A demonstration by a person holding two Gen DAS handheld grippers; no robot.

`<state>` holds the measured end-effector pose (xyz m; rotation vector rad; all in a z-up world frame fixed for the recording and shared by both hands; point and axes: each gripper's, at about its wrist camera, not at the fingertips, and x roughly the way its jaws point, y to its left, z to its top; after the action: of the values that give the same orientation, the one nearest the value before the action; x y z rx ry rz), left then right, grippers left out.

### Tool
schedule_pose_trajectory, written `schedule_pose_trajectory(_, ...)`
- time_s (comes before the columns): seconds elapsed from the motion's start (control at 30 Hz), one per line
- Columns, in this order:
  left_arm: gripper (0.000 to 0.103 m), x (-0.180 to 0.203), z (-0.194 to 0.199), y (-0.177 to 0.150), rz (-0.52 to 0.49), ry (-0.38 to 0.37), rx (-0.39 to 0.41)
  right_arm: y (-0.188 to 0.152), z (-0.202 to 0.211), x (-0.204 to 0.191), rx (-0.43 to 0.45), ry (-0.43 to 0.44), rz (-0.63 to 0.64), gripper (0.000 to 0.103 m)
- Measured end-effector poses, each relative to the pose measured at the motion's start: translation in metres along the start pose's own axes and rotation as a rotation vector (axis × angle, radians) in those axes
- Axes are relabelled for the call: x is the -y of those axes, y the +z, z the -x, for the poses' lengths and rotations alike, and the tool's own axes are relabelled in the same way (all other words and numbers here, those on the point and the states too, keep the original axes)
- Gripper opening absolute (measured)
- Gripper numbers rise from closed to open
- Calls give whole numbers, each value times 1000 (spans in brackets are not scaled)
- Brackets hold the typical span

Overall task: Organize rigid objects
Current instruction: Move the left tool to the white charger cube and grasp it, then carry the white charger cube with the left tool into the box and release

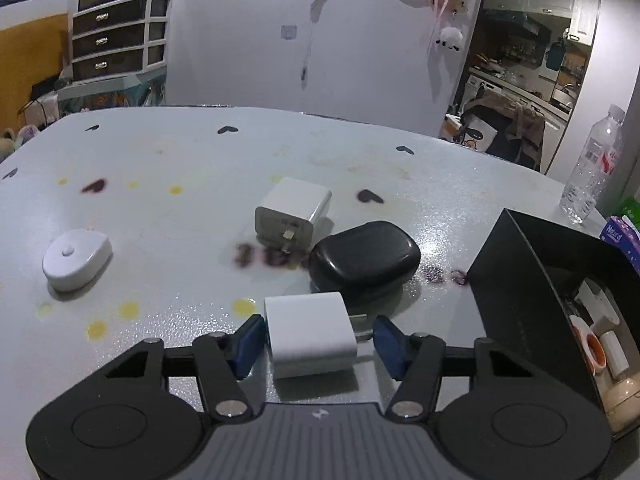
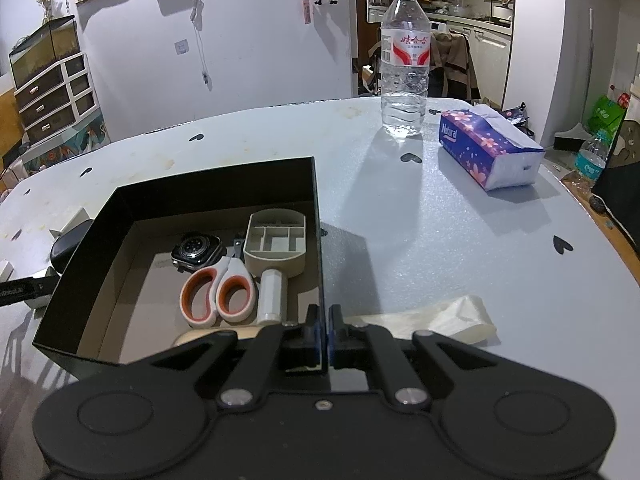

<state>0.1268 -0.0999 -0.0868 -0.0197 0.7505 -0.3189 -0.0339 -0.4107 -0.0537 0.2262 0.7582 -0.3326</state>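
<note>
Meanwhile your right gripper [image 2: 324, 330] pinches the black cardboard box's wall [image 2: 318, 240] steady; your spread left gripper [image 1: 316, 340] straddles the nearest white plastic charger cube [image 1: 310, 334].

White charger [image 1: 310, 334]; black box [image 2: 208, 188]; orange-handled scissors [image 2: 218, 294].

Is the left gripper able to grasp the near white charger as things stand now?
Probably yes. The left gripper is open with the near white charger between its fingers, nothing between them. The black case lies just behind it, clear of the fingers.
</note>
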Motion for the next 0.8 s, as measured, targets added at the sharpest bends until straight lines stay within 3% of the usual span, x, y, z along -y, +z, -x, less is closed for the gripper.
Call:
schedule_pose_trajectory(0.43, 59, -5, 18, 3, 10, -58, 55, 0, 0, 0, 0, 0, -1, 4)
schedule_pose_trajectory(0.63, 59, 9, 55, 20, -43, -233, 128, 0, 0, 1, 0, 1, -2, 4)
schedule_pose_trajectory(0.8, 59, 38, 66, 27, -117, -346, 137, 0, -1, 1, 0, 5, -2, 4)
